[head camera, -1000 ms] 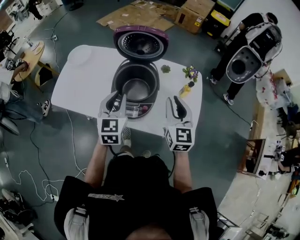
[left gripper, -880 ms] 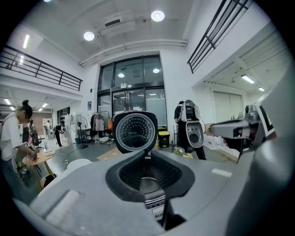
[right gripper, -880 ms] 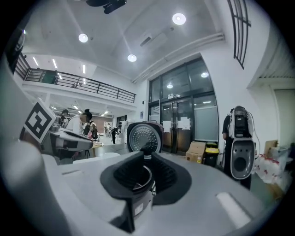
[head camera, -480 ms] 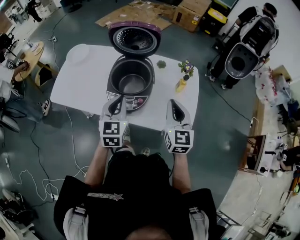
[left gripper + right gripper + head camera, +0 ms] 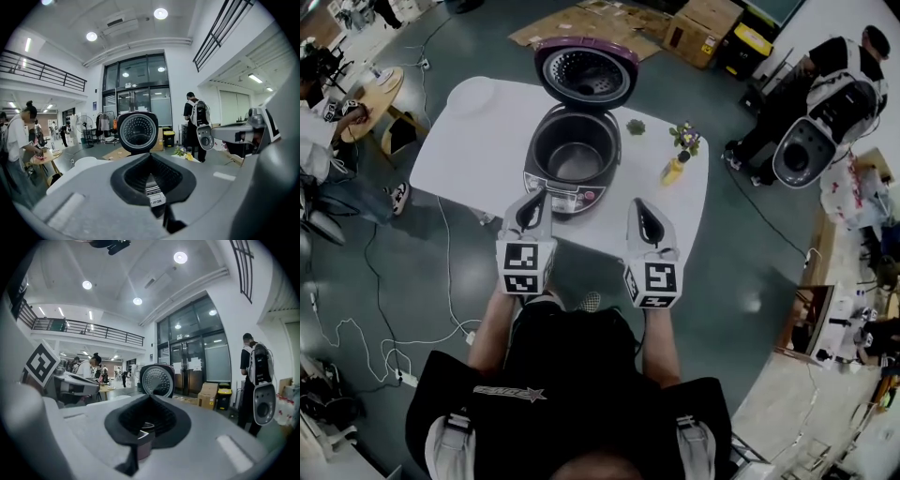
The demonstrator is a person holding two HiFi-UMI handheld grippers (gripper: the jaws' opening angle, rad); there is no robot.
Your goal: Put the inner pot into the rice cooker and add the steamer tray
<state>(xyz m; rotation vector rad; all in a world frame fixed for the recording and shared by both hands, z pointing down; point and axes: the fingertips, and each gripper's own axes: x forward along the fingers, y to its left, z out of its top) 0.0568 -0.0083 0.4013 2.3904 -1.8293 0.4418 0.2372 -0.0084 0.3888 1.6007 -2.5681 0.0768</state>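
Beside rice cooker (image 5: 566, 196) — yellow bottle (image 5: 674, 170), flowers (image 5: 684, 139)

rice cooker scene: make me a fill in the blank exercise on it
1. The lid of the rice cooker stands ____.
2. The left gripper and the right gripper both have jaws that are ____, with nothing between them.
3. In the head view the yellow bottle stands to the cooker's ____.
Missing words: open; shut; right
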